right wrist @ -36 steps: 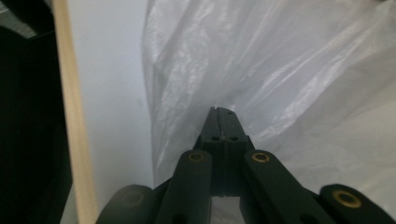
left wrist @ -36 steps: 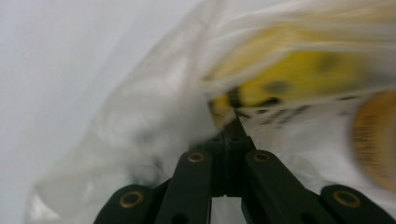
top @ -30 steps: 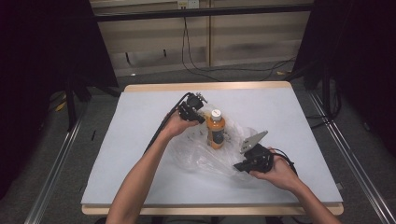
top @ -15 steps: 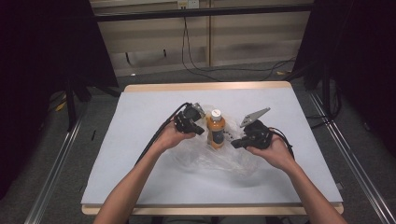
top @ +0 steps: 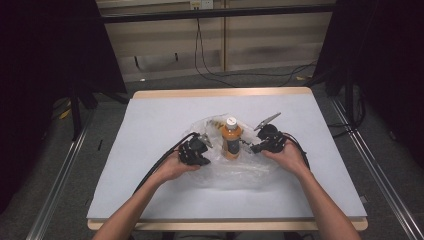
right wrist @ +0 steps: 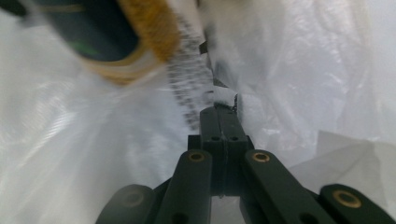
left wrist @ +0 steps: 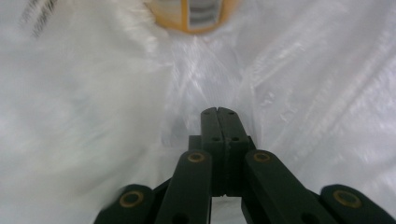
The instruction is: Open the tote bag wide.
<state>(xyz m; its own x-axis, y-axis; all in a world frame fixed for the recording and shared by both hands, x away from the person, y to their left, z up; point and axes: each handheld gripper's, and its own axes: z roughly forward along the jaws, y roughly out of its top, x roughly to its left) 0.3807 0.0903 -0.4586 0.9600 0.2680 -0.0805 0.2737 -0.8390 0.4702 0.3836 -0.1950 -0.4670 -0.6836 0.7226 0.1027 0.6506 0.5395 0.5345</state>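
Plastic bag (top: pixel 235 165), clear and crumpled, lies spread on the middle of the grey table top (top: pixel 150 120), and an orange bottle (top: pixel 231 140) with a white cap stands upright on it, the film bunched up around its base. The left gripper (top: pixel 204 141) sits just to the bottle's left, low against the bag, held by the person's left hand (top: pixel 172 167); its black cable trails back along the forearm toward the near edge. The right gripper (top: pixel 252 147) sits just to the bottle's right, held by the right hand (top: pixel 285 155), with a grey three-cornered plate (top: pixel 266 120) sticking up from its top.

In the left gripper view the two black jaws are pressed together; white film (left wrist: pixel 303 84) lies all around the tips (left wrist: pixel 218 112), but whether a fold is caught between them cannot be told. The bottle's orange base (left wrist: pixel 191 14) shows ahead at the top edge, blurred. In the right gripper view the jaws are likewise closed, and a scrap of film seems to sit at the tips (right wrist: pixel 219 111). The bottle's label (right wrist: pixel 140 37) looms close at upper left, blurred, with bag plastic between it and the gripper.

Beyond the table, cables (top: pixel 210 65) run across the floor before a pale wall.
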